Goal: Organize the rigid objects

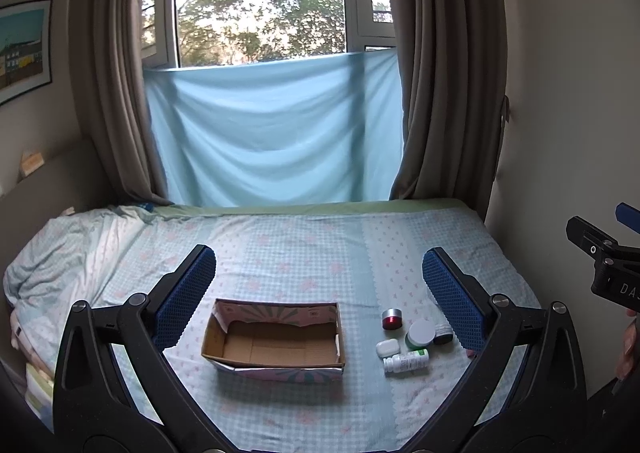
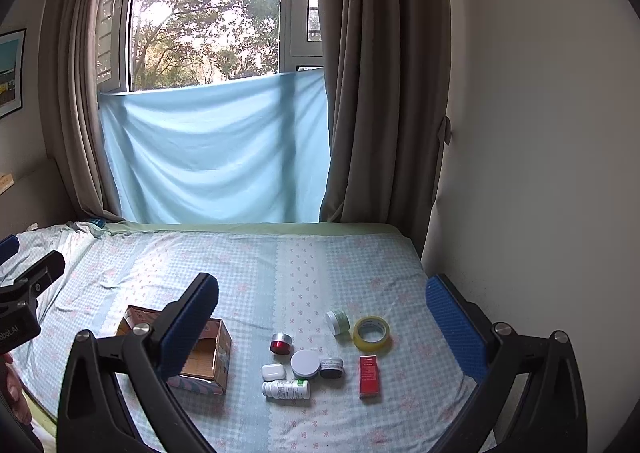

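An open, empty cardboard box lies on the bed. Right of it lies a cluster: a red jar, a white-lidded jar, a white earbud case, a white pill bottle on its side, a dark jar, a green jar, yellow tape and a red box. My left gripper is open above the box. My right gripper is open above the cluster. Both are empty.
The bed has a checked blue sheet, with crumpled bedding at the left. A wall borders the bed's right side. Curtains and a blue cloth hang at the window behind.
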The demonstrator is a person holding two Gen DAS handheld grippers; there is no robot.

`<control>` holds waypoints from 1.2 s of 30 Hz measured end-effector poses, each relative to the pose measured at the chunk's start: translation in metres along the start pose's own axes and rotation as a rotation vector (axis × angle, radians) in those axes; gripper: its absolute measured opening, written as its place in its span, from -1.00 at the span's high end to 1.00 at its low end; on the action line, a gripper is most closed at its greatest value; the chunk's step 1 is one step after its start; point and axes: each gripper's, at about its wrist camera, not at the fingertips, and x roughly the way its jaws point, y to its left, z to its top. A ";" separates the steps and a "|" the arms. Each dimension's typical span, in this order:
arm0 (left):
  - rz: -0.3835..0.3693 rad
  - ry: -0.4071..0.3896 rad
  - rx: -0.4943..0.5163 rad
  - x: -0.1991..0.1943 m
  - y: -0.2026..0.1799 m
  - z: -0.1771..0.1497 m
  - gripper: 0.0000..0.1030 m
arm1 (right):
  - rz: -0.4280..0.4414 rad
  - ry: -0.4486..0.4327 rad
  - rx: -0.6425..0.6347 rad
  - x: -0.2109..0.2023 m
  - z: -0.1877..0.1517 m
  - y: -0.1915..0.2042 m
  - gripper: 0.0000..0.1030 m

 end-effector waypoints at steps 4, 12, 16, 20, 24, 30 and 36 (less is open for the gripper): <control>-0.004 0.001 -0.008 0.001 0.001 -0.001 -0.99 | -0.010 0.003 -0.011 0.001 0.001 0.001 -1.00; -0.004 0.002 -0.016 0.003 -0.001 -0.002 -0.99 | -0.014 0.002 -0.014 0.001 -0.001 0.002 -1.00; -0.007 0.006 -0.014 0.004 -0.001 -0.003 -0.99 | -0.012 0.002 -0.014 0.001 -0.001 0.002 -1.00; -0.011 0.010 -0.016 0.006 -0.002 -0.001 -0.99 | -0.014 0.003 -0.015 0.001 -0.001 0.002 -1.00; -0.010 0.010 -0.015 0.006 -0.001 -0.002 -0.99 | -0.013 0.005 -0.018 0.002 -0.001 0.003 -1.00; -0.008 0.010 -0.013 0.007 -0.001 -0.002 -0.99 | -0.013 0.005 -0.019 0.002 -0.001 0.004 -1.00; -0.007 0.013 -0.016 0.009 0.000 -0.003 -0.99 | -0.013 0.004 -0.019 0.002 0.000 0.004 -1.00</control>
